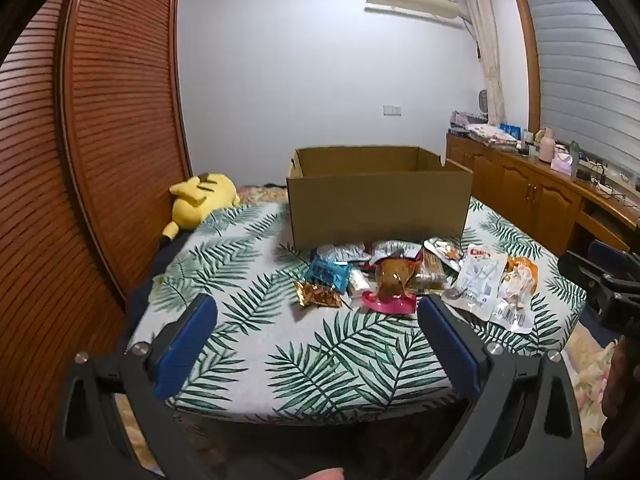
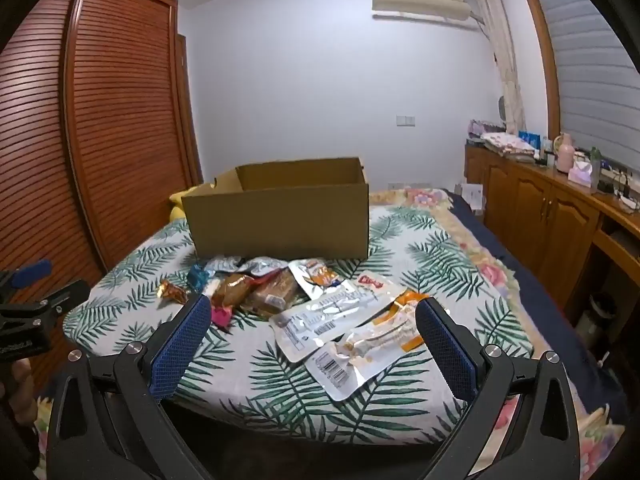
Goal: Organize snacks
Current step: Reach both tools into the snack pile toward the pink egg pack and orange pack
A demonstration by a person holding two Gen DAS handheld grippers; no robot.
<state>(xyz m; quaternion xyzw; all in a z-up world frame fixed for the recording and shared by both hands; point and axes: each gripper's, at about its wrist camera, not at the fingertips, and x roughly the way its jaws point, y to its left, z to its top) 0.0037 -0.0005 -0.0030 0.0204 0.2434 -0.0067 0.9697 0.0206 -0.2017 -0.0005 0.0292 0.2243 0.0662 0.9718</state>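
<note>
Right wrist view: our right gripper [image 2: 312,320] hangs jaws wide, empty, over flat clear-plastic snack packets [image 2: 336,320] heaped before the open cardboard box [image 2: 280,220] on the leaf-print bedspread [image 2: 440,264]. Left gripper [image 1: 318,322] likewise spread, empty. Packets likely light, crinkly, slippery; we'd pinch a sealed edge.

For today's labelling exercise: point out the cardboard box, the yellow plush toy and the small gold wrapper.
cardboard box [image 1: 378,210], left wrist view, front wall.
yellow plush toy [image 1: 202,200], left wrist view, body.
small gold wrapper [image 1: 317,295], left wrist view, middle.
</note>
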